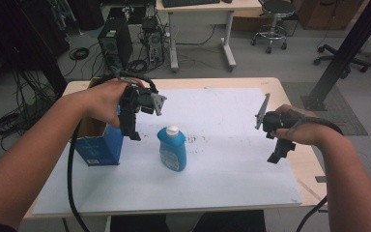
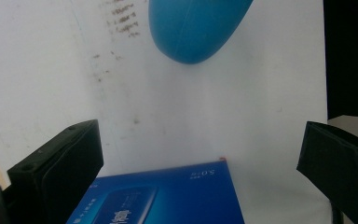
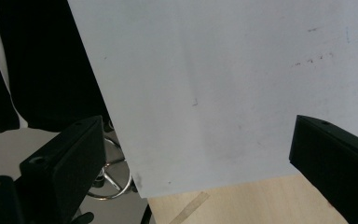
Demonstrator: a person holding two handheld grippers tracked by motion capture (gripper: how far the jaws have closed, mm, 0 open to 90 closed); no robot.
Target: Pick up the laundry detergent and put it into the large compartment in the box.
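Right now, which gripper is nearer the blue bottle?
Left. The left gripper hovers just beside the blue bottle, over the box; the right gripper is far across the sheet.

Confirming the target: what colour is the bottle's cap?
White, on the blue bottle; clearest in the high view.

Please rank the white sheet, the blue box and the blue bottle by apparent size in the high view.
1. white sheet, by far
2. blue box
3. blue bottle, close to the box; a hand hides part of the box
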